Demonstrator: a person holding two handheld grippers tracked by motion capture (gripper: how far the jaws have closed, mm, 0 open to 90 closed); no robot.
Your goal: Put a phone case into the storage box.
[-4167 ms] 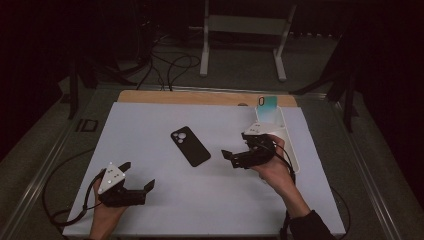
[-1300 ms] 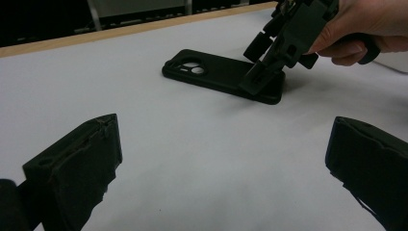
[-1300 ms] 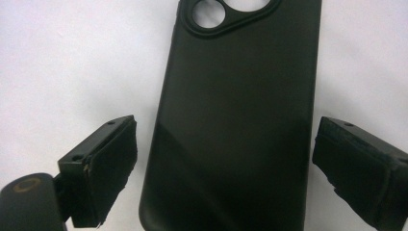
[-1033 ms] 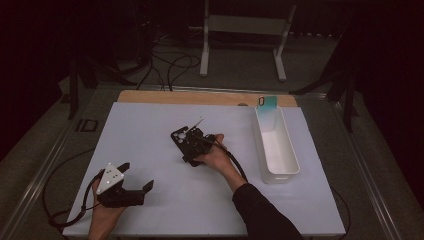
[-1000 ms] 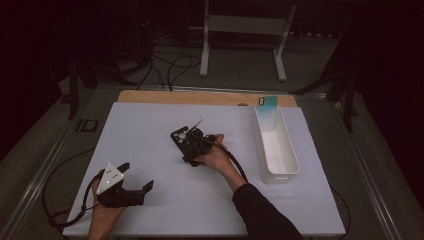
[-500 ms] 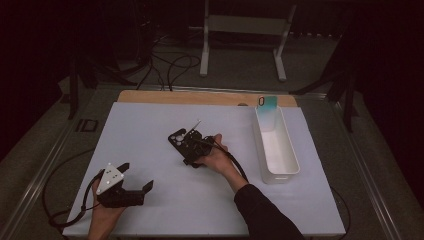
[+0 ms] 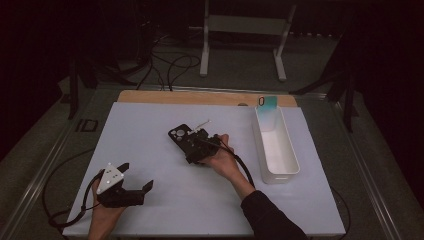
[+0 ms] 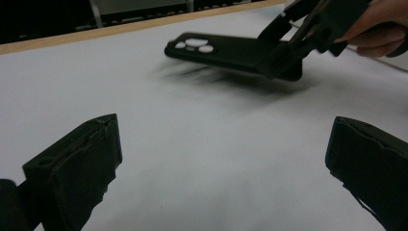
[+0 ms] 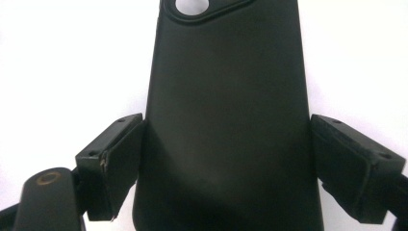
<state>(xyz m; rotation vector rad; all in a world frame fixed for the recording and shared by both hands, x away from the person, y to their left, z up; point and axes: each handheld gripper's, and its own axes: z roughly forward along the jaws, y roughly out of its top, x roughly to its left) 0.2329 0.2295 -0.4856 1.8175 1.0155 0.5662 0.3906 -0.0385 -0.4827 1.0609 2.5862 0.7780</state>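
While the right hand-held gripper (image 7: 192,145) pinches the black phone case (image 7: 186,141) at frame centre, lifted off the white surface (image 7: 150,130), the left hand-held gripper (image 7: 134,181) rests spread at lower left. A white bin (image 7: 275,150) stands right; dark room behind. Earlier the case lay flat.

The high view looks down over the table (image 7: 150,125); both tongs views sit low, sharing the phone case (image 8: 226,48).

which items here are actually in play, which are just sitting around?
In play:
- phone case, lifted off the mat in the left gripper view
- right claw, jaws against its long edges
- white bin, probably its destination

Idle:
- left claw, open
- teal card
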